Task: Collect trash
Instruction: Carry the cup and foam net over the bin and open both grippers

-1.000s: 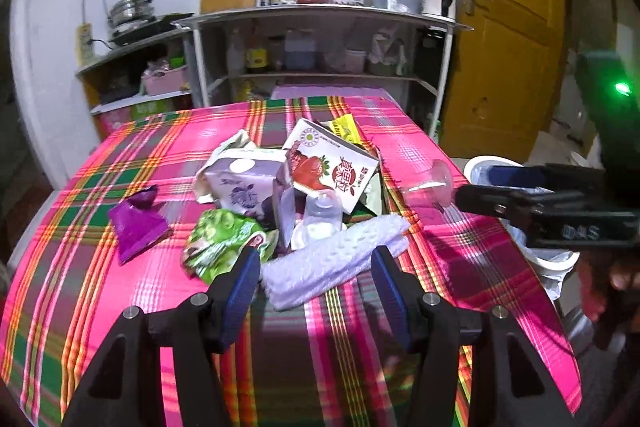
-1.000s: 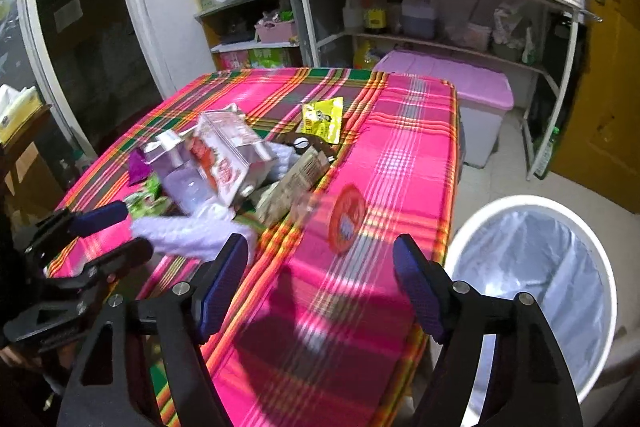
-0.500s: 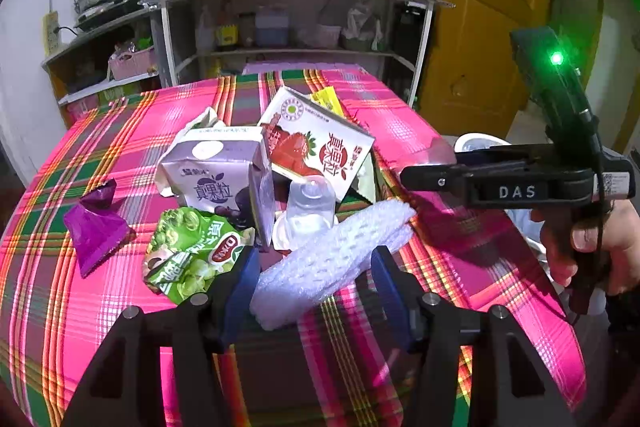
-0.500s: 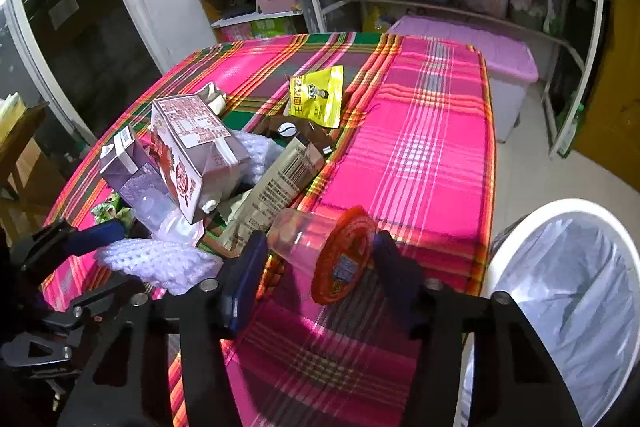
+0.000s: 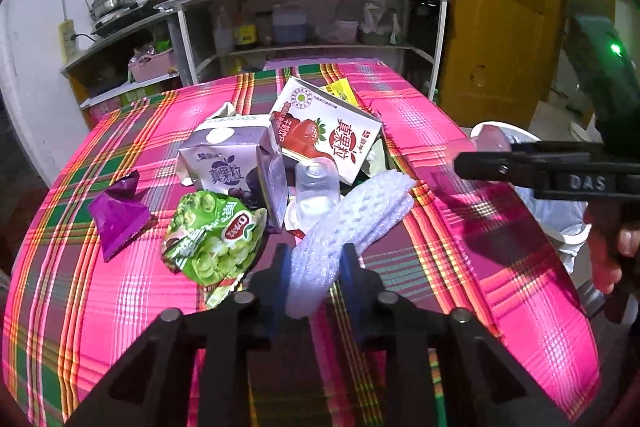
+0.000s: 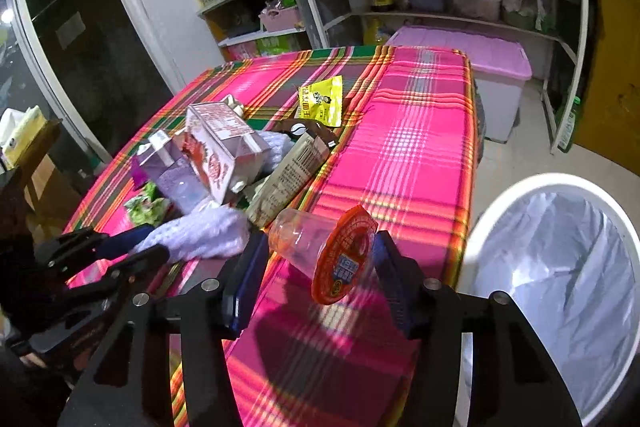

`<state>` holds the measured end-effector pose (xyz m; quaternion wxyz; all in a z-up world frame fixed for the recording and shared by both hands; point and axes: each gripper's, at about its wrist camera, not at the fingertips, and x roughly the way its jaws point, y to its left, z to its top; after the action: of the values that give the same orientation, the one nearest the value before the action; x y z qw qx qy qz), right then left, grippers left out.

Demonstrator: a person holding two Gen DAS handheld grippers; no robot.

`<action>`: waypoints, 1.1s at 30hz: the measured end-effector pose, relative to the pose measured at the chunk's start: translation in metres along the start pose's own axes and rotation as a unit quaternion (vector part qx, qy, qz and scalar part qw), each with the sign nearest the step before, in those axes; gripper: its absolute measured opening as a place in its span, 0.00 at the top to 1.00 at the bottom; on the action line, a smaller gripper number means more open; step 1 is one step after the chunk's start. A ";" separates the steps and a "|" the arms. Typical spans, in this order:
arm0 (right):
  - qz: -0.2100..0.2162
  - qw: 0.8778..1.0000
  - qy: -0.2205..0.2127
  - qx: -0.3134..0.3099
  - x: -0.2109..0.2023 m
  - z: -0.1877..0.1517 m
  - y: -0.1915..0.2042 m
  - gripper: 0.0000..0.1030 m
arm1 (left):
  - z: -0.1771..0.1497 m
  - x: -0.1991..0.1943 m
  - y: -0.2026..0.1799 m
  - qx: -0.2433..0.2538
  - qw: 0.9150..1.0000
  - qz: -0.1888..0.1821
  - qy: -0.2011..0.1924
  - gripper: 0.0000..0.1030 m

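My left gripper (image 5: 314, 263) is shut on the near end of a white foam net sleeve (image 5: 352, 211) lying on the plaid tablecloth (image 5: 120, 307). My right gripper (image 6: 320, 267) is shut on a clear plastic cup (image 6: 308, 243) with an orange peel lid, held just above the cloth near the table's right edge. The sleeve also shows in the right wrist view (image 6: 200, 235). The pile holds a strawberry milk carton (image 5: 332, 135), a purple carton (image 5: 228, 163), a green snack bag (image 5: 212, 239), a purple wrapper (image 5: 118, 219) and a small clear cup (image 5: 318, 183).
A white trash bin (image 6: 560, 267) lined with a clear bag stands on the floor right of the table. A yellow packet (image 6: 322, 101) and a flattened beige carton (image 6: 288, 175) lie farther back. Shelves (image 5: 312, 27) and a pink-lidded box (image 6: 468, 67) stand behind the table.
My left gripper closed on the foam sleeve. My right gripper closed on the clear cup and lifted it a little, nearer the bin.
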<state>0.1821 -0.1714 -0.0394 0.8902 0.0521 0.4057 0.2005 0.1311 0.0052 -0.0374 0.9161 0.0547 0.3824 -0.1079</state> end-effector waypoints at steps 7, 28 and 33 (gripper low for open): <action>-0.004 1.000 -0.009 0.010 -0.026 -0.021 -0.002 0.47 | -0.005 -0.014 -0.007 -0.015 1.000 -0.001 -0.010 0.89; -0.092 0.991 -0.054 0.083 -0.090 -0.054 -0.080 0.47 | 0.045 -0.015 -0.095 0.003 0.994 -0.100 -0.034 0.89; -0.115 0.986 -0.049 0.107 -0.093 -0.061 -0.109 0.47 | 0.061 0.006 -0.124 0.016 0.991 -0.129 -0.026 0.89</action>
<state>0.1160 -0.3122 -0.0429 0.9155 0.1100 0.3839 0.0488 0.1471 -0.1269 -0.0008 0.9029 0.0163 0.3610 -0.2328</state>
